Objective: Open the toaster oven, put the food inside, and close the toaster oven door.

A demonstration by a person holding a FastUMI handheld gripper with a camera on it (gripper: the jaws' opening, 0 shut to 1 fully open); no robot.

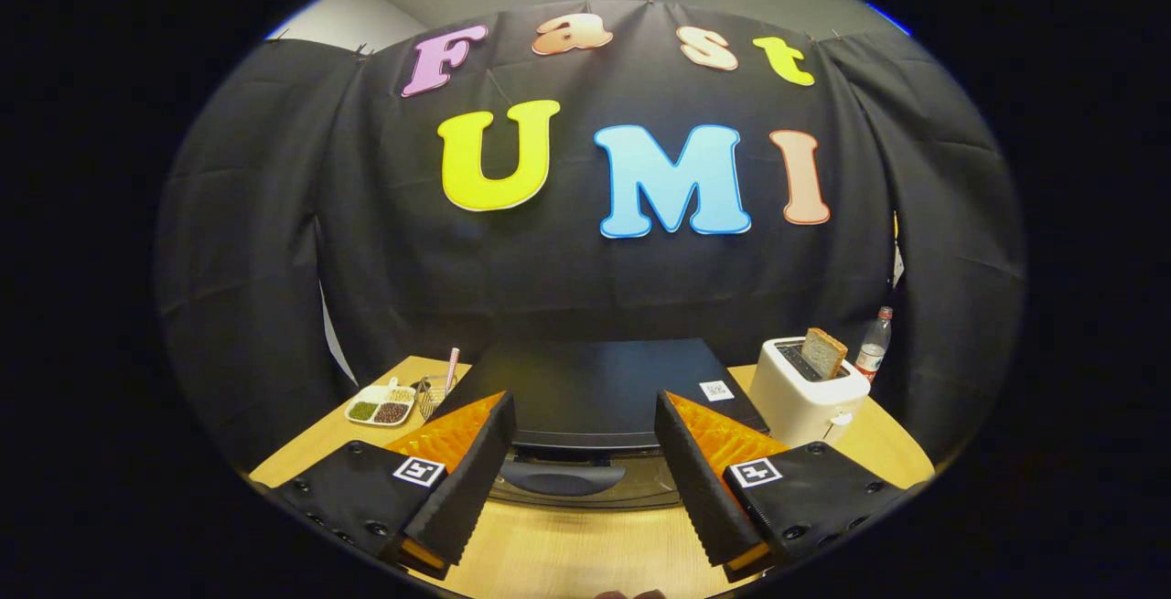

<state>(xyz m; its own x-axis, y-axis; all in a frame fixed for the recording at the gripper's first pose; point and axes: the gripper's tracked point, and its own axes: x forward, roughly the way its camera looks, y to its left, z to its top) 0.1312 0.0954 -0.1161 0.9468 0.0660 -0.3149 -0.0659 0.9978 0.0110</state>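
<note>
A black toaster oven (595, 389) stands on the wooden table (585, 553), seen from above and in front, just beyond my fingers. Its door (585, 480) with a dark handle faces me and is closed. My gripper (585, 439) hovers above the table in front of the door, open wide, with nothing between the fingers (467, 480). The handle lies in the gap between the two fingers, a little farther on. A slice of bread (823, 352) sticks up out of a white pop-up toaster (810, 393) to the right of the oven.
Left of the oven sit a small white divided dish (380, 407) with grains and a wire utensil with a pink handle (441, 384). A plastic bottle (874, 343) stands behind the white toaster. Black cloth walls close in the back and sides.
</note>
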